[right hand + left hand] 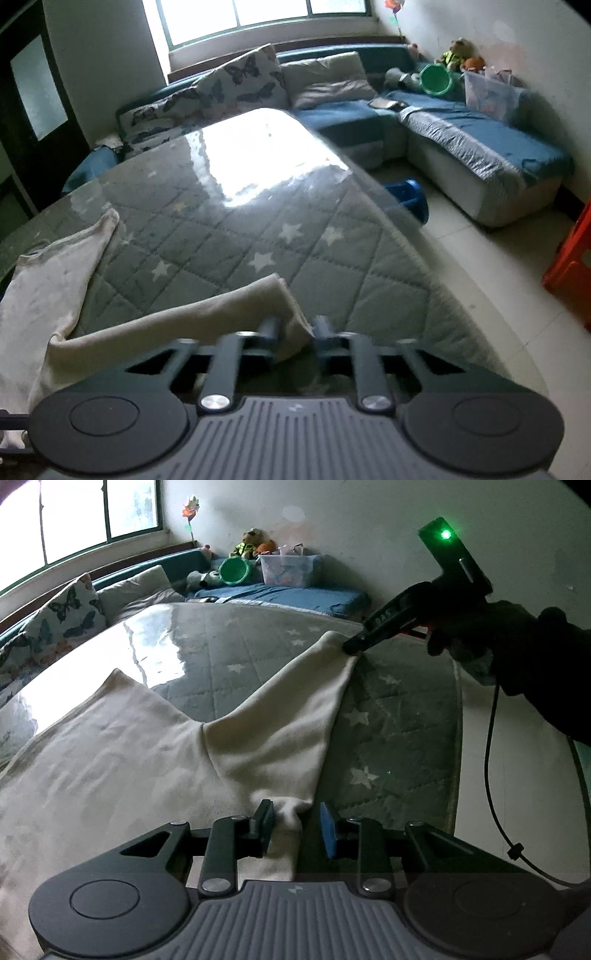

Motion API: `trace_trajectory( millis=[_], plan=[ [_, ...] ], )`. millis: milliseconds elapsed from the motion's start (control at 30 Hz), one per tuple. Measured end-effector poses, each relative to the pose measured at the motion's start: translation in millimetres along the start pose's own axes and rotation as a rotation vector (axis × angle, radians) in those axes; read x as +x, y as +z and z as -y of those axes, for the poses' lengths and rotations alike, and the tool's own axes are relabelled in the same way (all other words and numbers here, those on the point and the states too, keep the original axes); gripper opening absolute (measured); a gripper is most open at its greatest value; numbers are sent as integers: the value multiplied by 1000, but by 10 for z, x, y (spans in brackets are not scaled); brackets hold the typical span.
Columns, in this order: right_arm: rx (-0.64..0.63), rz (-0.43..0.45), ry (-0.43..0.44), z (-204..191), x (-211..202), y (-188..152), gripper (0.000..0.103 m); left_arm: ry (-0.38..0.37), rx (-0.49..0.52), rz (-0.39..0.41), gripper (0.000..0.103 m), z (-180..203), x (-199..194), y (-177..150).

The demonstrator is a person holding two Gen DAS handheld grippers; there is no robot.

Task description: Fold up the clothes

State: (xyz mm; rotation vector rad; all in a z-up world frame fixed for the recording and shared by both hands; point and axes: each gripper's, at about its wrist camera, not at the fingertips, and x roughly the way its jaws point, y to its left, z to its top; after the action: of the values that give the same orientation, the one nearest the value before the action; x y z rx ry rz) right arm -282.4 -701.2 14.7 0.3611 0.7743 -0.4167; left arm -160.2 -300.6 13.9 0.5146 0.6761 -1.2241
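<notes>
A cream garment point(122, 753) lies spread on the table's grey star-quilted cover point(391, 716). One sleeve runs up to the right, where my right gripper point(349, 648) is shut on its end and holds it just off the cover. In the right wrist view the same sleeve end point(258, 299) sits between the blurred fingers of the right gripper point(295, 328). My left gripper point(295, 816) is low over the garment's near edge. A bunch of cloth stands between its jaws against the black finger point(264, 814). A dark gap separates the cloth from the blue pad point(328, 829).
A person's dark sleeve point(546, 672) and a cable point(495, 775) come in from the right. The table edge point(417, 229) drops to tiled floor with a blue stool point(410, 195). Beyond it are a blue sofa point(480, 147), pillows point(62, 616), toys and a clear bin point(288, 568). An orange object point(572, 266) stands at the right.
</notes>
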Motion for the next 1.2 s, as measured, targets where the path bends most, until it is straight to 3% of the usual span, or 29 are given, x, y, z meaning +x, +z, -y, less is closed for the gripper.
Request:
trace_trajectory(
  millis=[167,400,467,533,767,833,967,1033,1200],
  plan=[
    [-83,95,15,-309,-161,197,4,-4,-2,6,30,-5,-24,-25],
    [-242,275,102,-882,-526,496,4,-10,-11,13,30,-17,-27,-39],
    [-269,296,77,-913,-593,497,4,-13,-11,14,30,-21,-26,-38],
    [-273,274,23,-849,-567,473,4,-18,-8,15,30,-28,-25,-40],
    [-188,-6,-167,-213,-78,173,9,-48,29,5,30,-32,-28,-40],
    [-179,-35,-204,-119,-22,106,10,-54,38,-3,30,-31,-30,-33],
    [-141,10,-152,-134,-69,200,11,-53,47,7,30,-20,-68,36],
    [-122,31,-97,-134,-75,286,17,-50,55,28,30,9,-89,83],
    [-103,10,-14,-193,143,405,22,-25,59,40,31,73,29,195]
  ],
)
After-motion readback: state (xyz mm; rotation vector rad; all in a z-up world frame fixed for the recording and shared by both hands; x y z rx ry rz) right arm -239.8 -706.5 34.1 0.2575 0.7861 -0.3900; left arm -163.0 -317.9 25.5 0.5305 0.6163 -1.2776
